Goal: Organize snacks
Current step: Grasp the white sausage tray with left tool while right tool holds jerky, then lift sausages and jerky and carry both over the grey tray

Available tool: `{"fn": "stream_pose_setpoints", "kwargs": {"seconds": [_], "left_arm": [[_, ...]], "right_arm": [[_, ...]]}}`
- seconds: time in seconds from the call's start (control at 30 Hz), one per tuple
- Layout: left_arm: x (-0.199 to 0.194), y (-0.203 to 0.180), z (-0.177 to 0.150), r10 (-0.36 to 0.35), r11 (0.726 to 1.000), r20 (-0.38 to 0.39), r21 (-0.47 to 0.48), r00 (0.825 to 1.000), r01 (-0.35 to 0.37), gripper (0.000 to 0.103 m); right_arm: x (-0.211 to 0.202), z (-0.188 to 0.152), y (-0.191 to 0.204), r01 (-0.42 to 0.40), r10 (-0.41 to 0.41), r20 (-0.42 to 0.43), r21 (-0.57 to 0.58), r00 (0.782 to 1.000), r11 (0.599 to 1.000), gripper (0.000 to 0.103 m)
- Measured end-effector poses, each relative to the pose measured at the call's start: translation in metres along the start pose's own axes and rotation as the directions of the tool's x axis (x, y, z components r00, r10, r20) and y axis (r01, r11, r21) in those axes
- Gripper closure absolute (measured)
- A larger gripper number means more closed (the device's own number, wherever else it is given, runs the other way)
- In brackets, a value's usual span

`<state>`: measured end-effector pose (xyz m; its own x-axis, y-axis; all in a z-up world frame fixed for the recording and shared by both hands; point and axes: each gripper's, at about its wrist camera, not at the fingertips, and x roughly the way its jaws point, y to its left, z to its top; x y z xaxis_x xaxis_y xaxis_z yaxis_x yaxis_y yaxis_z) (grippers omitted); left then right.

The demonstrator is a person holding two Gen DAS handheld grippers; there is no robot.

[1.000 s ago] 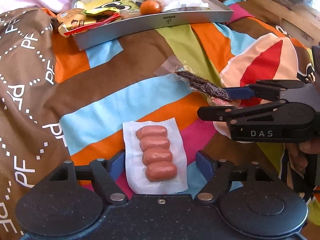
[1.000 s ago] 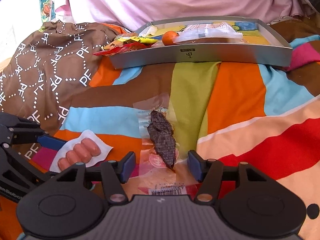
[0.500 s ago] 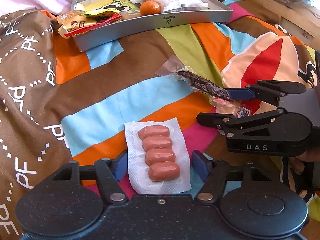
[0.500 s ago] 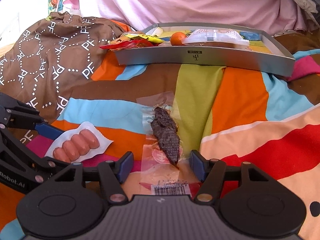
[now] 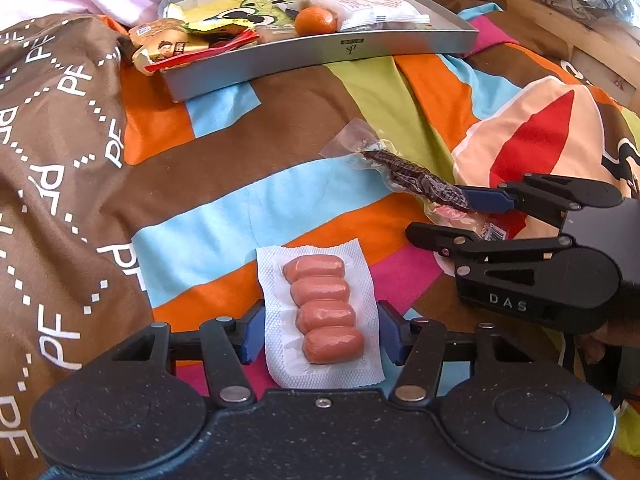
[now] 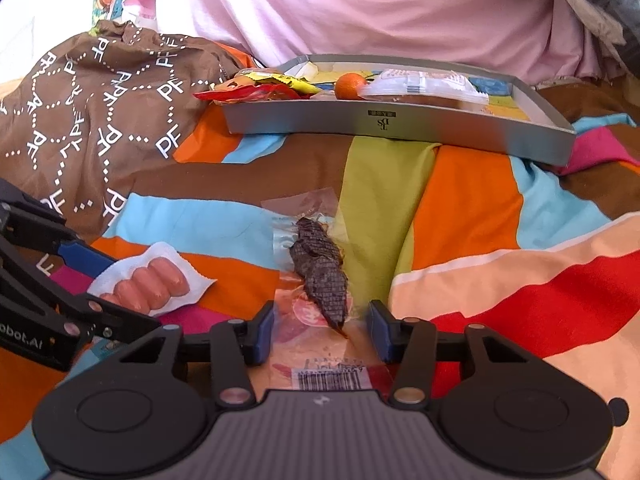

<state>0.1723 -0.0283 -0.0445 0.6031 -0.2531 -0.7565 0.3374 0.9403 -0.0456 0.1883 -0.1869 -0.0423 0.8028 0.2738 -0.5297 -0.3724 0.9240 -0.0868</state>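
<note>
Brightly striped bedspread [image 5: 224,216], soft and uneven, with grey tray [image 5: 320,56] of snacks at far end. Sausage pack [image 5: 320,314] flat on bedspread between blue pads of left claw [image 5: 320,334], pads apart, just beside white edges, not clamped. Dark dried-snack pouch [image 6: 320,276] likewise between spread pads of right claw [image 6: 322,326]. Both probably light, limp and slick in film; flat seal edges likely to fold or slide. Best gripped across firm contents: over sausages, over stiff dark strip. Sinking into soft bedding a risk.
</note>
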Motion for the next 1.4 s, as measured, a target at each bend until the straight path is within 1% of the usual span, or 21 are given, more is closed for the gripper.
{"fn": "stream_pose_setpoints", "kwargs": {"seconds": [0.13,0.23,0.33,0.43,0.5,0.6,0.7,0.8,0.9,0.97,1.0,1.1,1.2,1.33,1.4], "left_arm": [[-0.003,0.0,0.0,0.001,1.0,-0.017,-0.031,1.0,-0.002,0.045],[-0.007,0.0,-0.001,-0.005,0.999,-0.023,-0.043,1.0,0.004,0.046],[-0.013,0.0,-0.003,-0.001,0.999,-0.017,-0.045,1.0,0.0,0.046],[-0.016,0.001,-0.003,0.004,0.999,-0.005,-0.047,1.0,-0.004,0.046],[-0.02,0.002,-0.002,0.004,0.998,0.013,-0.057,1.0,-0.003,0.046],[-0.028,0.003,0.005,-0.001,0.997,0.059,-0.074,0.998,0.005,0.046],[-0.034,0.005,0.019,-0.003,0.995,0.122,-0.094,0.993,0.015,0.046],[-0.039,0.005,0.036,-0.001,0.993,0.181,-0.112,0.983,0.021,0.046],[-0.044,0.007,0.059,0.008,0.99,0.241,-0.137,0.97,0.026,0.046],[-0.048,0.009,0.078,0.016,0.987,0.291,-0.156,0.956,0.031,0.046],[-0.05,0.01,0.089,0.021,0.986,0.321,-0.162,0.947,0.033,0.046],[-0.052,0.01,0.12,0.046,0.984,0.396,-0.175,0.917,0.027,0.045],[-0.052,0.011,0.152,0.069,0.982,0.443,-0.188,0.894,0.017,0.045],[-0.047,0.011,0.19,0.108,0.981,0.506,-0.191,0.856,-0.011,0.045],[-0.043,0.013,0.206,0.129,0.977,0.522,-0.21,0.843,-0.019,0.045]], "right_arm": [[-0.005,-0.001,0.009,0.044,-0.043,0.006,-0.034,0.999,0.998,0.051],[-0.015,-0.002,0.013,0.058,-0.057,0.024,-0.049,0.998,0.997,0.051],[-0.025,-0.001,0.013,0.075,-0.072,0.052,-0.058,0.996,0.996,0.051],[-0.028,0.0,0.015,0.091,-0.088,0.048,-0.085,0.995,0.992,0.051],[-0.031,0.002,0.017,0.104,-0.098,0.063,-0.1,0.993,0.99,0.051],[-0.039,0.005,0.017,0.126,-0.113,0.108,-0.124,0.988,0.984,0.051],[-0.046,0.012,0.014,0.155,-0.132,0.161,-0.137,0.978,0.978,0.051],[-0.053,0.025,0.006,0.18,-0.153,0.208,-0.116,0.966,0.977,0.051],[-0.059,0.043,-0.005,0.204,-0.168,0.253,-0.124,0.953,0.971,0.051],[-0.062,0.061,-0.012,0.218,-0.167,0.284,-0.155,0.944,0.964,0.051],[-0.064,0.071,-0.016,0.219,-0.162,0.293,-0.173,0.942,0.96,0.051],[-0.068,0.108,-0.029,0.22,-0.134,0.318,-0.252,0.939,0.942,0.051],[-0.074,0.15,-0.043,0.211,-0.105,0.322,-0.314,0.941,0.926,0.051],[-0.073,0.198,-0.062,0.229,-0.119,0.319,-0.333,0.94,0.915,0.051],[-0.068,0.214,-0.071,0.233,-0.134,0.306,-0.311,0.942,0.921,0.051]]}}
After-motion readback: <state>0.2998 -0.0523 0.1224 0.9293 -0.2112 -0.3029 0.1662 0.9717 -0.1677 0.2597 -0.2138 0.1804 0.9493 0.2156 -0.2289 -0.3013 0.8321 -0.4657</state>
